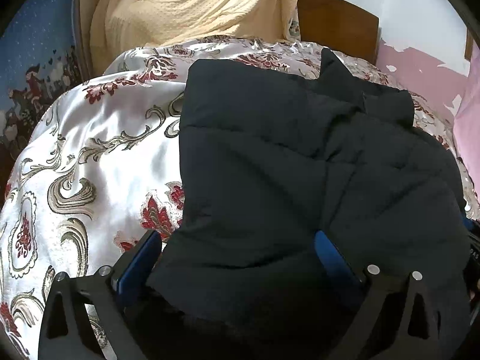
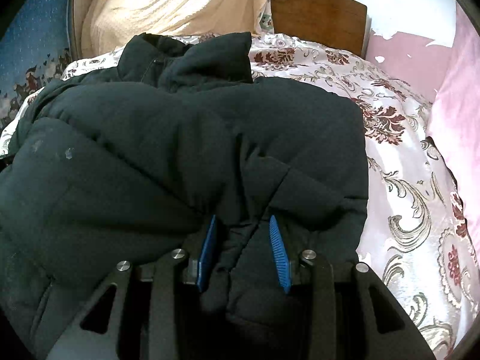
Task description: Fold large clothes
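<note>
A black padded jacket point(image 1: 270, 150) lies folded on a satin bedspread point(image 1: 105, 138), its collar at the far end. In the left wrist view my left gripper point(image 1: 237, 235) stands wide open, astride the jacket's near left edge. A thick fold of fabric fills the gap, and the left blue pad point(image 1: 141, 258) sits just off the cloth. In the right wrist view the jacket point(image 2: 180, 138) covers the left and middle. My right gripper point(image 2: 243, 219) is partly open around a bunched fold at the near right corner. The ridged right pad point(image 2: 279, 252) is bare.
The floral bedspread point(image 2: 405, 180) shows to the right of the jacket. A cream knitted blanket point(image 1: 186, 9) is heaped at the far end beside a wooden headboard point(image 1: 336, 27). Pink bedding point(image 2: 459, 114) lies along the right side. A blue patterned cloth point(image 1: 39, 45) hangs at the far left.
</note>
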{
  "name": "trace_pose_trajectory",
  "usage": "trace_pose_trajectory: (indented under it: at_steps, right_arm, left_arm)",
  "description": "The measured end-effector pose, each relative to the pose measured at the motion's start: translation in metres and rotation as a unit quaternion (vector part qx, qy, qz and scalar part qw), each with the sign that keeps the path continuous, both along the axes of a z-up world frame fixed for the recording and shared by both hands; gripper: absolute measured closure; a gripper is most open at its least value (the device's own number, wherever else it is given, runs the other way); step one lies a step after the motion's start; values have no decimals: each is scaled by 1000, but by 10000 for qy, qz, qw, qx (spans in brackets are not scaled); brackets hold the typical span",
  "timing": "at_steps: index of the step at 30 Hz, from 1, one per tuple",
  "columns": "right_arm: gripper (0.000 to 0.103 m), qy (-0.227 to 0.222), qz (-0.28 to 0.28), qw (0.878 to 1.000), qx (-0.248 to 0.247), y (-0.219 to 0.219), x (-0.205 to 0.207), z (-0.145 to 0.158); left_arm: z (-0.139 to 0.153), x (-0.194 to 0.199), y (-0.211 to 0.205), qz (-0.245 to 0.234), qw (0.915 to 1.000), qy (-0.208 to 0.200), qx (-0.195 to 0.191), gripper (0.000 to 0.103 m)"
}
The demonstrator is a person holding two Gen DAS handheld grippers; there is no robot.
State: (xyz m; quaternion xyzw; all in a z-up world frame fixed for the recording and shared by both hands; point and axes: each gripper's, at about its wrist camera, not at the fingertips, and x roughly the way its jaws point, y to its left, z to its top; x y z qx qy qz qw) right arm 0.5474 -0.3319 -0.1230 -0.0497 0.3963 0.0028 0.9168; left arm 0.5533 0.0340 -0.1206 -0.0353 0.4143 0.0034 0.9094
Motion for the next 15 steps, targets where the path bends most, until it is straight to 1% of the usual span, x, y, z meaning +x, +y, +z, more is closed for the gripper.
trace_pose_trajectory:
  at_steps: [4, 6, 7, 10, 11, 12, 14, 15]
  right_arm:
    - [70, -118, -20, 9999, 17, 0, -4, -4]
    - [70, -156, -25, 9999, 57, -2, -4, -4]
    - [69, -170, -31, 9998, 67, -2, -5, -4]
    - [62, -215, -97, 9997, 64, -5, -5, 0]
    - [56, -227, -139, 9996, 95, -8, -6, 2]
    - [44, -242, -188, 9994, 171, -12, -6, 6]
    - [30, -249, -275, 9985, 399, -21, -9, 13]
    - [30, -233, -286, 9975, 596, -26, -11, 16]
  left_arm:
    - [-3, -3, 3, 29, 9998, -85, -168, 0]
    - [-4, -4, 8, 27, 9993, -113, -342, 0]
    - [-4, -4, 12, 17, 9987, -116, -492, 0]
    - [2, -6, 23, 100, 9967, -63, -804, 0]
    - [6, -8, 26, 174, 9968, -19, -781, 0]
    - [9, -9, 27, 207, 9970, 2, -739, 0]
    - [21, -14, 28, 240, 9978, 17, -614, 0]
    - [27, -16, 28, 223, 9981, 3, -580, 0]
